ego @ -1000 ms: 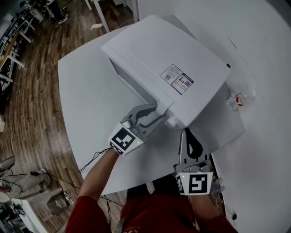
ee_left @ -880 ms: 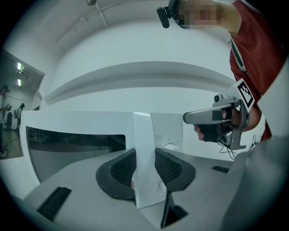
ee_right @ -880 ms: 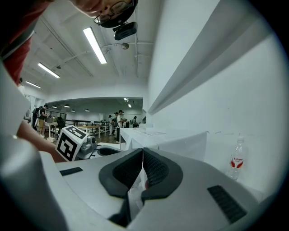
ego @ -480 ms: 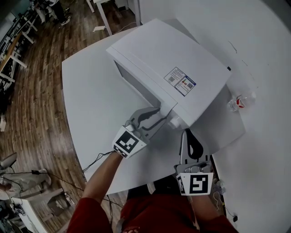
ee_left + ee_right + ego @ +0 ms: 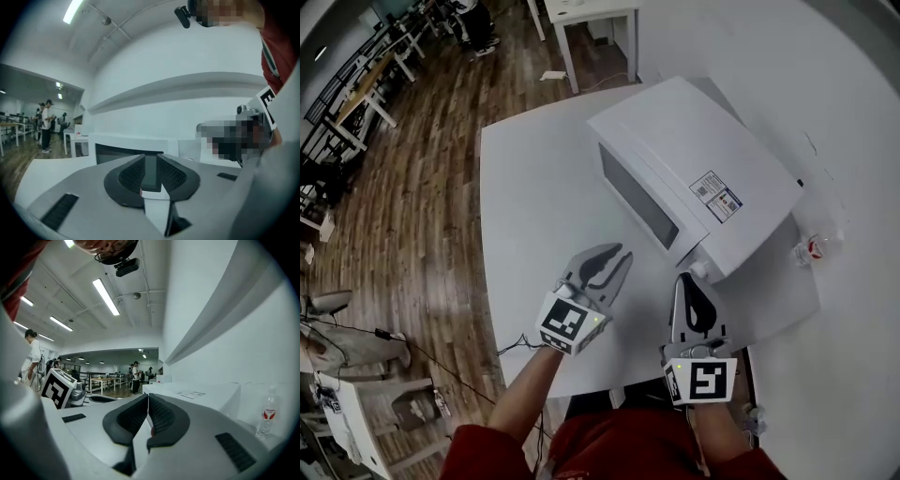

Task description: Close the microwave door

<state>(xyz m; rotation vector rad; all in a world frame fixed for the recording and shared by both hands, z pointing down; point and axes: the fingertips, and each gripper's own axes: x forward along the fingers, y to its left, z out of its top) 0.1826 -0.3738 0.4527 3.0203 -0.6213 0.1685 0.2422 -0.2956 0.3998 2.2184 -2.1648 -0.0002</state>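
- The microwave [image 5: 698, 173] stands on the white worktop [image 5: 534, 225], beyond both tongs and touching neither. Its door [image 5: 639, 199] lies flush with the front.
- The left tongs [image 5: 607, 255] hover over the worktop on the near side of the door. The jaws have just been closing, a narrow gap remains, and nothing is between them.
- The right tongs [image 5: 685, 279] are just short of the microwave's near corner, jaws pressed together and empty.
- The microwave is boxy with a smooth white casing and a printed label [image 5: 715, 195] on top. The door has a dark, glossy, rectangular window [image 5: 623, 178].
- The tong pads [image 5: 131, 173] are dark and ribbed.
- A clear plastic bottle [image 5: 814, 247] stands to the right of the microwave.
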